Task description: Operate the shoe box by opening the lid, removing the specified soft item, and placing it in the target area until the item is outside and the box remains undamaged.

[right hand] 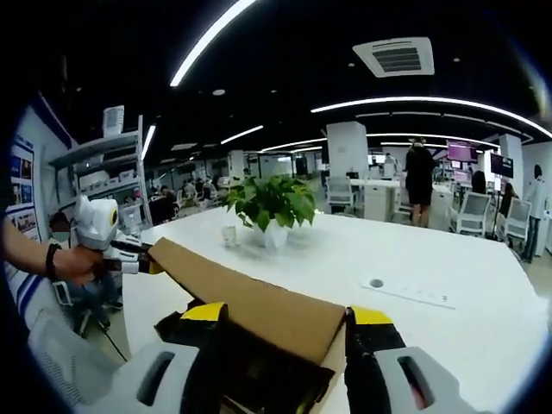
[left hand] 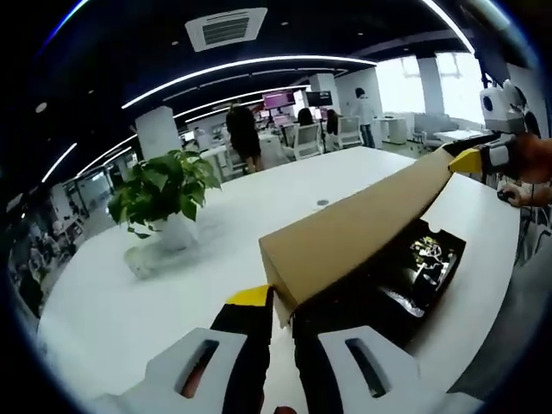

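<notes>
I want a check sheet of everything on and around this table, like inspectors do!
Surface: white table, mostly bare.
Job's things: shoe box is black and open; its brown cardboard lid is lifted at both ends. Dark contents show inside, too unclear to name.
Clutter: potted plant standing apart from the box; a small round port in the tabletop.
Grippers: left gripper pinches one lid end; right gripper straddles the other end, grip unclear.
Cables: nothing seen.
Surroundings: open office with desks, chairs, people standing, shelving, ceiling lights.
</notes>
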`<move>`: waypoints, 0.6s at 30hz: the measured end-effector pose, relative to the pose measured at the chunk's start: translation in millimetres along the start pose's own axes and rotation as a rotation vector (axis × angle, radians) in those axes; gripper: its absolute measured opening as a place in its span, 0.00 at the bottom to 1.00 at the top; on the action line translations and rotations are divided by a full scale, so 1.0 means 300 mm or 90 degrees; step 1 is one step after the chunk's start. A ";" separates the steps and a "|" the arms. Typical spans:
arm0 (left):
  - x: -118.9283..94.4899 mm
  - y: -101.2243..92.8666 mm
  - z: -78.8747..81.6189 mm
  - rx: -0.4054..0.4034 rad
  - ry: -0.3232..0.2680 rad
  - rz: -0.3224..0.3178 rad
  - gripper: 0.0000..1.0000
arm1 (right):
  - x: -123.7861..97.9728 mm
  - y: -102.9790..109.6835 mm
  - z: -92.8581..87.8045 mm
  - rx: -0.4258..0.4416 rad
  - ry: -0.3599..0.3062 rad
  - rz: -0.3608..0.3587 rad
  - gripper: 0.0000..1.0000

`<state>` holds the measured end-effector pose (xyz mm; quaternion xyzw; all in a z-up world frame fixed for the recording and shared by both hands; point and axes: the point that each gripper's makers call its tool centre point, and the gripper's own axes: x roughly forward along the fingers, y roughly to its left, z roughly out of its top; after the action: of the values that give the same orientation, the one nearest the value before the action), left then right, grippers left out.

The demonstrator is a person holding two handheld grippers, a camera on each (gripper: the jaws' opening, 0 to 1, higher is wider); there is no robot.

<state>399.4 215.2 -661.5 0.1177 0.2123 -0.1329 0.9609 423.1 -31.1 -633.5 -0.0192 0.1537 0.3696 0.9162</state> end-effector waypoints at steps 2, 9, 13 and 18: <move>0.001 -0.002 0.000 0.003 0.003 0.005 0.05 | -0.004 0.005 -0.006 -0.014 0.002 0.006 0.54; 0.011 0.002 0.005 -0.012 0.007 0.005 0.04 | -0.003 0.011 -0.028 -0.068 0.017 0.019 0.56; 0.016 0.002 0.008 -0.013 0.010 0.002 0.04 | 0.015 -0.009 -0.041 -0.076 0.029 0.008 0.54; 0.021 0.003 0.011 -0.015 0.013 -0.003 0.04 | 0.034 -0.056 -0.056 -0.089 0.043 -0.030 0.41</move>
<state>406.3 213.9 -661.2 0.1069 0.2238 -0.1318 0.9597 436.9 -39.0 -653.8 -0.0990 0.1580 0.3567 0.9154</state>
